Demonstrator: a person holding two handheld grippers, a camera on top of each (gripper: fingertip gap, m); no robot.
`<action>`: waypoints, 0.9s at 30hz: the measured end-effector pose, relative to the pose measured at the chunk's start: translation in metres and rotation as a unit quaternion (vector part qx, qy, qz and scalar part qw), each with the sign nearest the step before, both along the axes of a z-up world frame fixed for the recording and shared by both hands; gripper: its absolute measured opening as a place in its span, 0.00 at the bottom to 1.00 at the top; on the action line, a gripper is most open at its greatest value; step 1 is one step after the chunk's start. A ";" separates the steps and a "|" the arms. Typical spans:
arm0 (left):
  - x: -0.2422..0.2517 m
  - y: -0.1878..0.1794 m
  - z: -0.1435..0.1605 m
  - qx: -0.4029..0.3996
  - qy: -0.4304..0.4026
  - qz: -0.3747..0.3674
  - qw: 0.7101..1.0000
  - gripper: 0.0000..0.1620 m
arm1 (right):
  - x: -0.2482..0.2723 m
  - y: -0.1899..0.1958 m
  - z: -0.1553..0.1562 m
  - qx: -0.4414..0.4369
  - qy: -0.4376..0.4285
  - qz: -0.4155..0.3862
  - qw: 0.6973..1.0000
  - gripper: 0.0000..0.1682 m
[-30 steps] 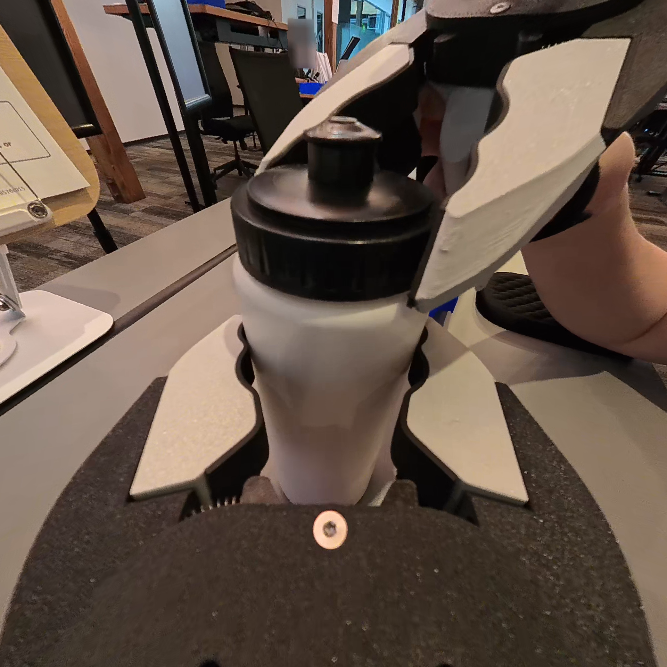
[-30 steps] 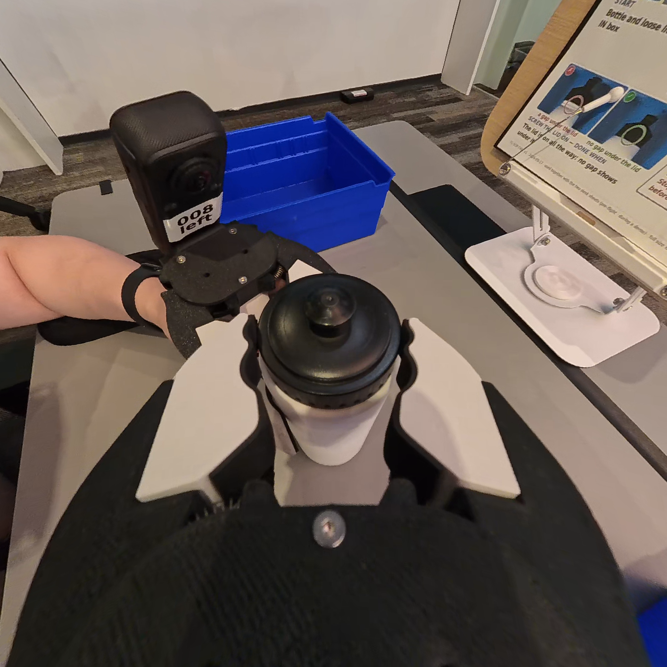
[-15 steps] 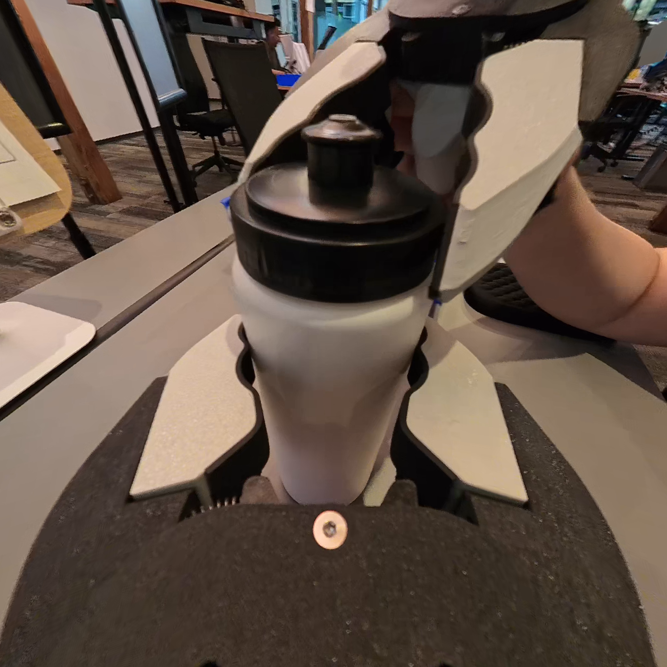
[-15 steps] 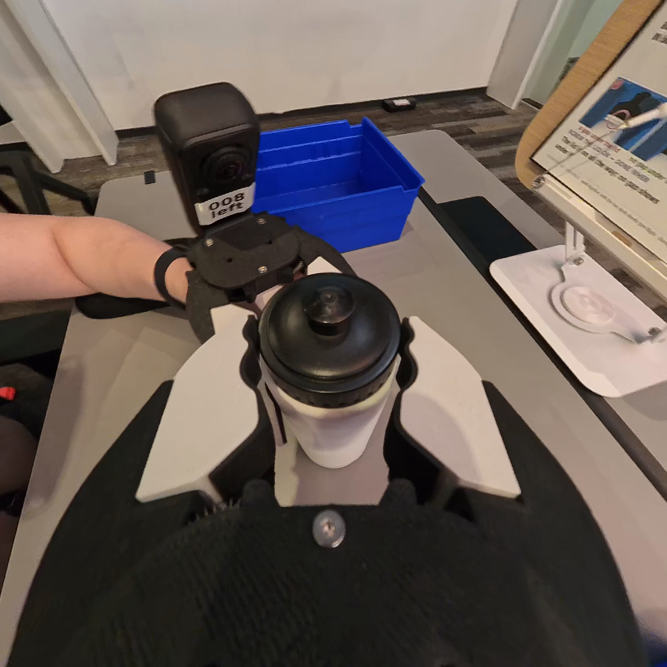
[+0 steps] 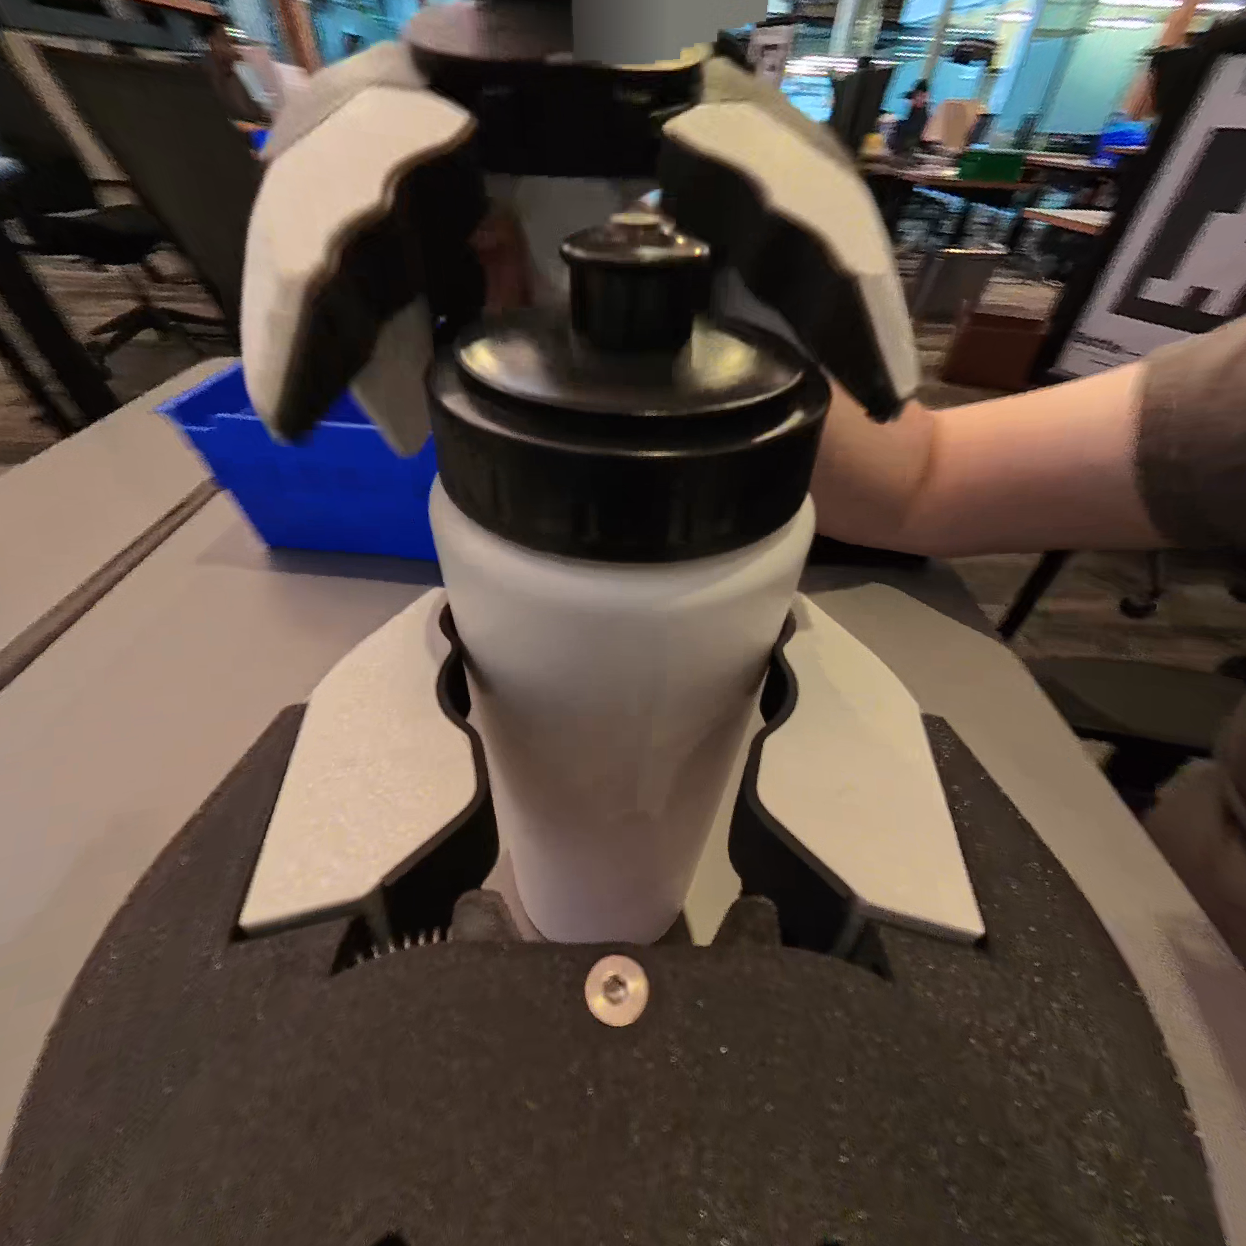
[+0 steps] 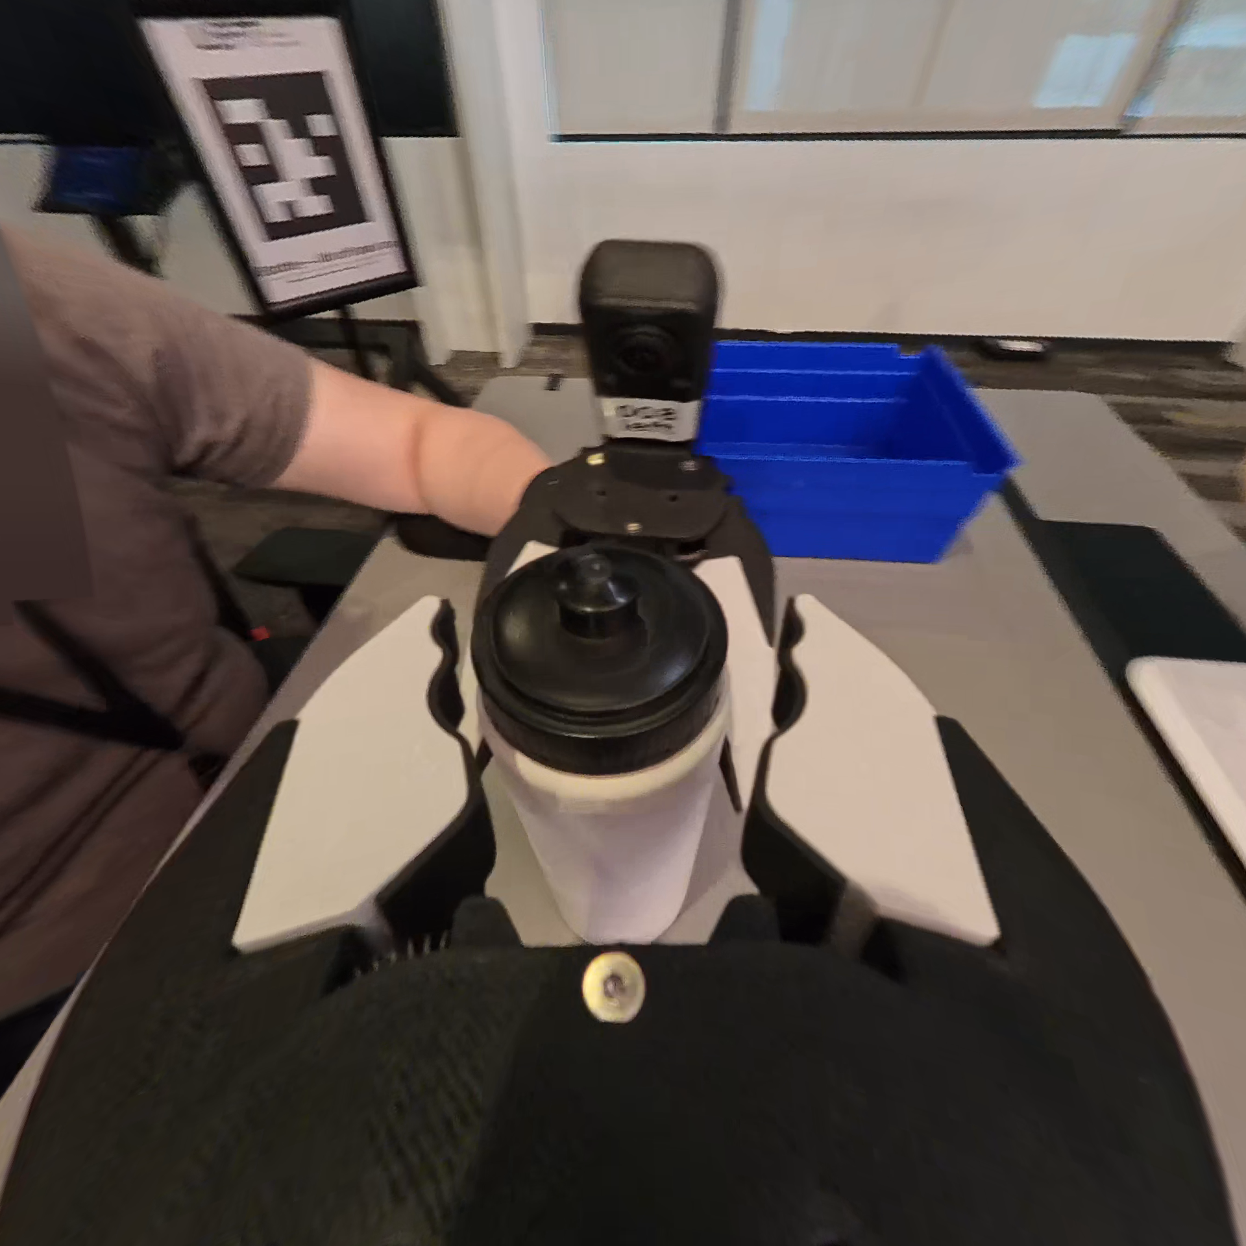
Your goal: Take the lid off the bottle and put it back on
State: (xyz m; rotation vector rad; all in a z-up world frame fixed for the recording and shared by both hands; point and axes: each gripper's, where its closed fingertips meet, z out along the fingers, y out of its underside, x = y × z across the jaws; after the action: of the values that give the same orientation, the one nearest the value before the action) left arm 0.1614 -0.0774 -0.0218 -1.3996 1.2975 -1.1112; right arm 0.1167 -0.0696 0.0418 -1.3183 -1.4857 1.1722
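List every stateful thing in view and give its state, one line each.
bottle: upright, clamped round its body by the left gripper.
lid: on the bottle, spout on top.
left gripper: shut on the bottle.
right gripper: open, fingers either side of the lid, not touching.
blue bin: upright on the table, nothing visible inside.

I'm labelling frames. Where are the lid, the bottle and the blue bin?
lid [image 5: 624, 499]: left wrist view, ribbed side wall.
bottle [image 5: 617, 708]: left wrist view, white body.
blue bin [image 6: 856, 499]: right wrist view, near outer wall.

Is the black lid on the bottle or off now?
On. The black lid sits on the white bottle; the open right gripper straddles it without gripping.
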 end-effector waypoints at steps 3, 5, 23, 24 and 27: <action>-0.008 0.032 0.001 0.005 -0.004 0.115 0.993 0.53 | 0.006 0.030 0.013 0.025 -0.006 -0.128 0.991 0.57; -0.016 0.047 0.001 0.006 -0.004 0.173 0.985 0.53 | 0.007 0.039 0.023 0.023 -0.005 -0.195 0.981 0.57; 0.009 -0.038 -0.001 0.023 0.013 -0.075 0.997 0.53 | 0.016 -0.049 -0.008 0.052 -0.061 0.119 0.990 0.43; 0.011 -0.048 -0.001 0.014 0.013 -0.102 0.995 0.53 | 0.017 -0.057 -0.008 0.033 -0.052 0.149 0.987 0.43; 0.012 -0.044 -0.001 0.018 0.016 -0.079 0.997 0.53 | 0.014 -0.050 -0.007 0.005 -0.049 0.134 0.990 0.45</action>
State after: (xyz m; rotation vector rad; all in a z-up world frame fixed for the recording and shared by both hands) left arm 0.1733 -0.1211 -0.0224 -1.3106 1.4639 -1.1682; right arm 0.1303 -0.1199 0.0343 -1.2120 -1.7800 1.2802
